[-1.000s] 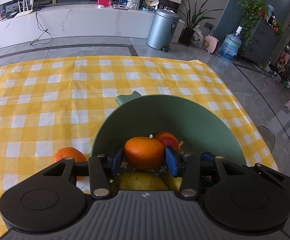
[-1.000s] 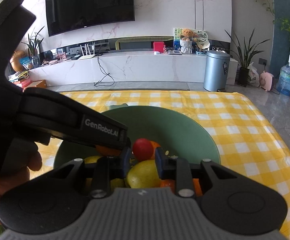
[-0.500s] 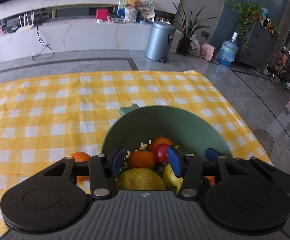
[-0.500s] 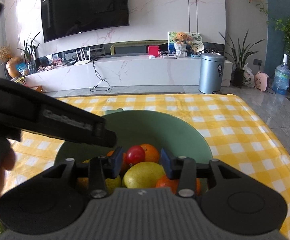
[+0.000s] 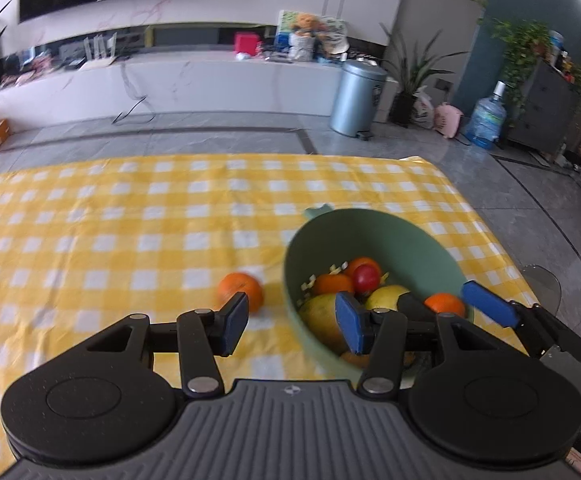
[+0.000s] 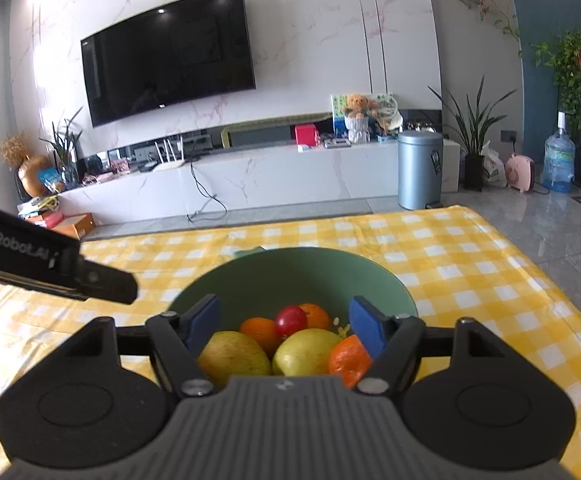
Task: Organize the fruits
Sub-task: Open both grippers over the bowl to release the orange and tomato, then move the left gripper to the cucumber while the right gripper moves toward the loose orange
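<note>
A green bowl (image 5: 390, 236) (image 6: 290, 276) stands on the yellow checked tablecloth (image 5: 130, 220) and holds several fruits: oranges (image 6: 264, 330), a red fruit (image 6: 291, 320) and yellow-green pears (image 6: 306, 350). One loose orange (image 5: 240, 290) lies on the cloth just left of the bowl. My left gripper (image 5: 292, 326) is open and empty, raised over the bowl's left rim, its left finger close to the loose orange. My right gripper (image 6: 284, 326) is open and empty above the bowl's near side. The right gripper's blue pads (image 5: 486, 304) show in the left wrist view.
The table's right edge (image 5: 486, 220) runs close past the bowl, with grey floor beyond. The left gripper's arm (image 6: 50, 272) crosses the left of the right wrist view. A TV wall, a white counter and a bin (image 6: 418, 168) stand far behind.
My left gripper let go of an orange into the bowl, opened, rose and swung left. My right gripper opened wider and pulled up and back from the fruit.
</note>
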A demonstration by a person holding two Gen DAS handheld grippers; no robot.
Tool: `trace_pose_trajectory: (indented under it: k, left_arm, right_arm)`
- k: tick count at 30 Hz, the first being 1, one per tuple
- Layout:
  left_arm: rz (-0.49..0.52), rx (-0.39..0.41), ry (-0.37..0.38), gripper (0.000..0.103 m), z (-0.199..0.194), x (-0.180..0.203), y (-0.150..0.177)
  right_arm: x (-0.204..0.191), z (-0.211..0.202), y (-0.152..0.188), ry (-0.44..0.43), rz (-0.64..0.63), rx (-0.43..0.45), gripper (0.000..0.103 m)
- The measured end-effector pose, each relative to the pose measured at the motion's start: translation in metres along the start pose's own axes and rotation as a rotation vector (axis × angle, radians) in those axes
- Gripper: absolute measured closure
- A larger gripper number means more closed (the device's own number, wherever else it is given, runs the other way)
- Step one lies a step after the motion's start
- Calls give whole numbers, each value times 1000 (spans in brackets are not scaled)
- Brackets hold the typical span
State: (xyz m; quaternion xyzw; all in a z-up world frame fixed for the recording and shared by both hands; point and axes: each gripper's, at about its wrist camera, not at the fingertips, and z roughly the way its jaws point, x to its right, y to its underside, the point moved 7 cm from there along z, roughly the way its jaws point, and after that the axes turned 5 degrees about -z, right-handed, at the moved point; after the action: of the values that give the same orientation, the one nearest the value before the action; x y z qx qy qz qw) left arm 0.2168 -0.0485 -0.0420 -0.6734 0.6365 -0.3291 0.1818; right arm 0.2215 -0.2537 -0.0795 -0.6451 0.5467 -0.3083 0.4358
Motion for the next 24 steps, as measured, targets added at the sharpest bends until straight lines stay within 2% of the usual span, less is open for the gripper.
trace_pose_trajectory:
  k: [4, 7, 13, 18, 22, 24]
  left_arm:
    - [-54, -16, 0, 44, -19, -18, 8]
    - [-71, -31, -37, 44, -30, -31, 15]
    - [-126, -75, -123, 44, -43, -60, 36]
    - [-236, -157, -159, 40, -47, -86, 59]
    - [-268, -207, -217, 40, -45, -101, 74]
    - [-311, -229, -211, 40, -44, -107, 81]
  right_arm:
    - [-14, -14, 1, -41, 14, 11, 27]
    - [-29, -24, 8, -93, 32, 4, 27]
    - [-63, -32, 21, -155, -63, -16, 27]
    - [-74, -28, 26, -154, -131, -22, 27]
    - [-72, -23, 27, -143, -139, -41, 27]
    - [-72, -24, 29, -142, -139, -44, 27]
